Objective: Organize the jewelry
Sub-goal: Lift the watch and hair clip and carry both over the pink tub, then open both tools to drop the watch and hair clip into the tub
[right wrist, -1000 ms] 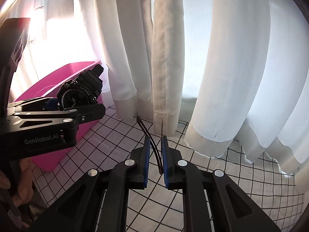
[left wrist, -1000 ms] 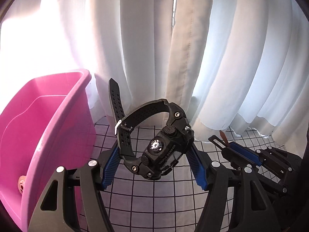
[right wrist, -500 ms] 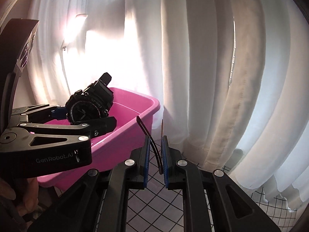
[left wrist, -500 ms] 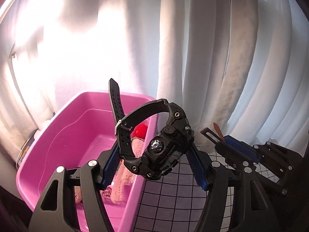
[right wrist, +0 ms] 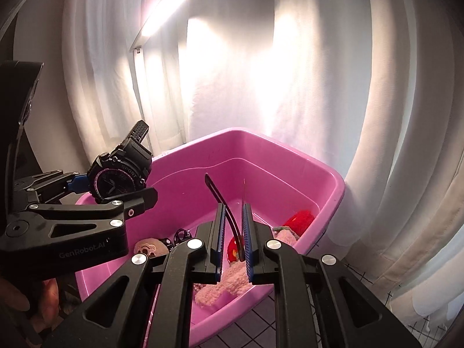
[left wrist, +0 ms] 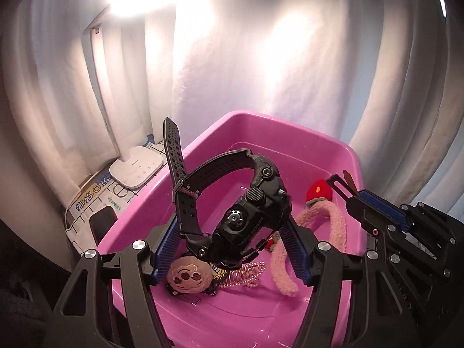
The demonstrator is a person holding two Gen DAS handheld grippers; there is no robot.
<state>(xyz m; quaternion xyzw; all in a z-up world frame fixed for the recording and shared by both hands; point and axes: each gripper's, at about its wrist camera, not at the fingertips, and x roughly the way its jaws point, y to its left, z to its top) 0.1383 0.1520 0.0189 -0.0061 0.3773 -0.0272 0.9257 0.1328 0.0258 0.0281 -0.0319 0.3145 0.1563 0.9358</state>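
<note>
Grippers hovered over pink bin [left wrist: 352, 156]: left gripper [left wrist: 232, 249] clamped watch [left wrist: 240, 217], right gripper [right wrist: 233, 240] pinched hair clip [right wrist: 221, 200]; release at twelve o'clock seemed due next.

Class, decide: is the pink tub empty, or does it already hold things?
Not empty. The pink tub holds a fuzzy pink headband, a red plush piece and a round face charm.

White curtains [left wrist: 290, 58] hang behind; a lit desk lamp [right wrist: 171, 5] stands on the checked tabletop [right wrist: 252, 327].

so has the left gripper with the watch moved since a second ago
Yes. The left gripper, jaws shut on the black watch, has swung from over the checked cloth beside the pink tub to above the tub's inside.
</note>
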